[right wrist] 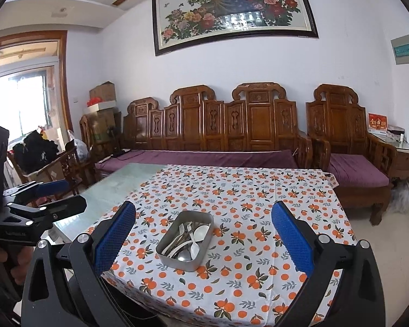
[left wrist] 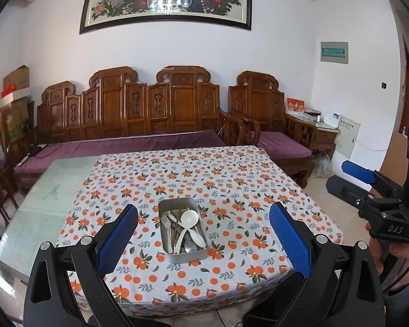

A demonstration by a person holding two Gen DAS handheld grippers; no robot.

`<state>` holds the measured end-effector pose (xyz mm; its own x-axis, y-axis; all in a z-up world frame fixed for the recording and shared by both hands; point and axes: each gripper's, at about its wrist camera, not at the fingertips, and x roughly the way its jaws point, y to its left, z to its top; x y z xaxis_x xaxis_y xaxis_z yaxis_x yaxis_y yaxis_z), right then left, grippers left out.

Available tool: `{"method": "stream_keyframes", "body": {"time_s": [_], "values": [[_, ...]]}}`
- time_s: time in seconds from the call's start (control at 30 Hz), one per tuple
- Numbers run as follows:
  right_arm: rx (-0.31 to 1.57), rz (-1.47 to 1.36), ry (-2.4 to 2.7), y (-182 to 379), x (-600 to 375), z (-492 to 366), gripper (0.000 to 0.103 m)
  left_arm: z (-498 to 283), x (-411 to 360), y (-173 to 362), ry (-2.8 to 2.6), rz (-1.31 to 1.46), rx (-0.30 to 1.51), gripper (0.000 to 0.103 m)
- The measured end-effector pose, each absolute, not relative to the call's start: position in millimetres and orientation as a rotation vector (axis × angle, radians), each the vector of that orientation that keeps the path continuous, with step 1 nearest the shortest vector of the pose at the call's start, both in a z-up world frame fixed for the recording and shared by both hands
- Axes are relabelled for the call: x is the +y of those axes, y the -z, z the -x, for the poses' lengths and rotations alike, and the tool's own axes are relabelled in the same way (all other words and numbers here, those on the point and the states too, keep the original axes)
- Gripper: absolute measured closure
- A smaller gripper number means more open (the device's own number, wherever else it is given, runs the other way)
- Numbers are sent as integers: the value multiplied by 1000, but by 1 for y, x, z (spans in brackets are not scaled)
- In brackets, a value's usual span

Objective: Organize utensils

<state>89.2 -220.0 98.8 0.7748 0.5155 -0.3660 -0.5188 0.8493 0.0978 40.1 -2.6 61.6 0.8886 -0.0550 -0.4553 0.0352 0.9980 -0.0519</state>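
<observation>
Currently your left claw (left wrist: 204, 234) and right claw (right wrist: 204, 234) both hang spread and empty. Metal tin (left wrist: 183, 229) of utensils (left wrist: 184, 230) sits ahead between each claw's fingers on the tablecloth (left wrist: 231, 185); nothing blocks it.

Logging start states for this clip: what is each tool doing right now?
Left tool: open, empty, above the metal tin of utensils.
Right tool: open, empty, also short of the tin.
</observation>
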Motion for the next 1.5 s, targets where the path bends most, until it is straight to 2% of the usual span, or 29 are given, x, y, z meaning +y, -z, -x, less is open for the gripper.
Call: {"method": "stream_keyframes", "body": {"time_s": [1.5], "values": [[395,7,-564,-99,-220,-87,3,-33,-5,-64,29,50,449,10]]}}
